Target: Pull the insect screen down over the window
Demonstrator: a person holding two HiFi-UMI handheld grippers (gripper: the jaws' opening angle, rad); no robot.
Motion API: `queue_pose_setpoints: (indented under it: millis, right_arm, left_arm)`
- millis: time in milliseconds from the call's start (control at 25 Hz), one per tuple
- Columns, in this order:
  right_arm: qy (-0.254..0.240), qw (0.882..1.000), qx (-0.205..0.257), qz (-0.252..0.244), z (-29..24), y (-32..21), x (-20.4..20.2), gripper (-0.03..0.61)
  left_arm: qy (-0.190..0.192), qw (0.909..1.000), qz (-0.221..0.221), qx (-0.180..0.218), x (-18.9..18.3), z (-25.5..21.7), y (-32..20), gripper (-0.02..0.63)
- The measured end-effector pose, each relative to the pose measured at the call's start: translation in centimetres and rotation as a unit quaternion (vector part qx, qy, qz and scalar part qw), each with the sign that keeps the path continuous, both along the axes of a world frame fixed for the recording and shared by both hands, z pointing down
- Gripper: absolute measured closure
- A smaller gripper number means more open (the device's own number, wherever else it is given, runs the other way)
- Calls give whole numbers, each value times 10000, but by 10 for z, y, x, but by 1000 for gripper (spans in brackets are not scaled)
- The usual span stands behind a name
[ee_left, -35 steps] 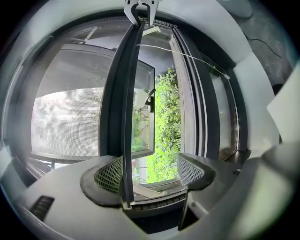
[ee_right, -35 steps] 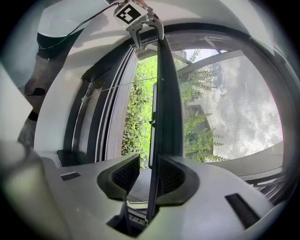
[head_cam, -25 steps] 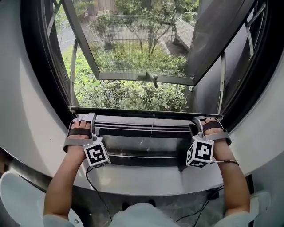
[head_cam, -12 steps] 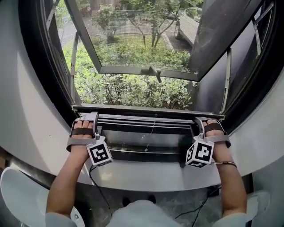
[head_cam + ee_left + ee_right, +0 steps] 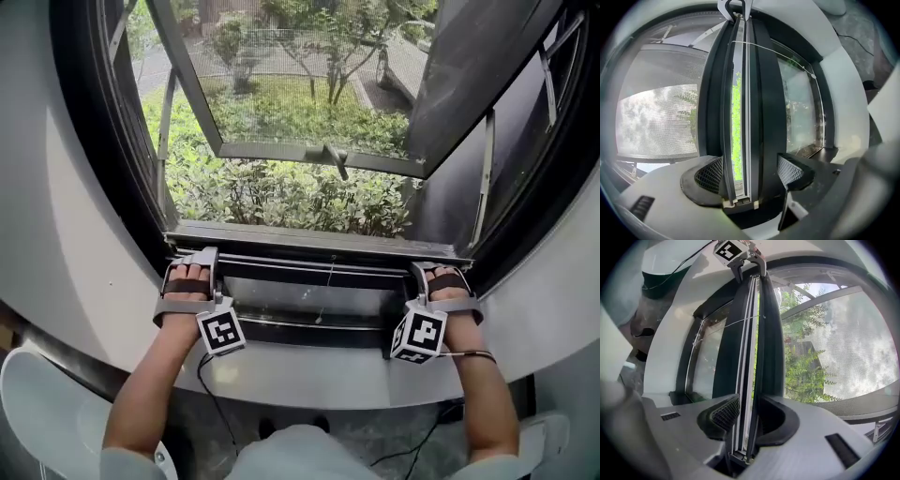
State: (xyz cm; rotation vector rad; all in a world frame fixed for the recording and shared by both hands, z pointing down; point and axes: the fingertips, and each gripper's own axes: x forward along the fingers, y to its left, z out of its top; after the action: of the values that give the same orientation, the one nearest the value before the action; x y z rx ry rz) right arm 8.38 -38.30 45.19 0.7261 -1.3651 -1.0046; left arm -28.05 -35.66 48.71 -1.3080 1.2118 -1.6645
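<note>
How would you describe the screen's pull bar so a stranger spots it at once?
Start at the open window. Across its lower part runs a long grey bar. Unlike the dark sill rail below, a thin cord hangs from its middle, and the left gripper and right gripper clamp its ends.

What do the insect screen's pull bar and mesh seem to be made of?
The pull bar looks like dark-coated metal, likely aluminium: thin straight rails with a dull sheen. The mesh looks like fine grey woven fibre, perhaps fibreglass: greenery shows hazily through it.
</note>
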Motion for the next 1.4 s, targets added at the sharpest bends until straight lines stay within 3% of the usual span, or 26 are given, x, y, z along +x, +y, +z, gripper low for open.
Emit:
queue_pose_setpoints:
  millis: [160,480,1080,1400]
  right_arm:
    - [27,9999,-155,12,22,3,1,457]
    - [-195,9996,-196,62,28,1,-1,457]
    - [-234,9995,94,184,37,3,1,457]
    - [-279,9973,621,263,39,-3,0,457]
  left_arm:
    - [59,9998,-1,-213,1,23,4,244]
    - [74,9997,-67,-240,0,31,3,244]
    - [-305,9991,-127,248,-4,23,1,244]
    - [-294,9989,-138,345,-6,27,-1,244]
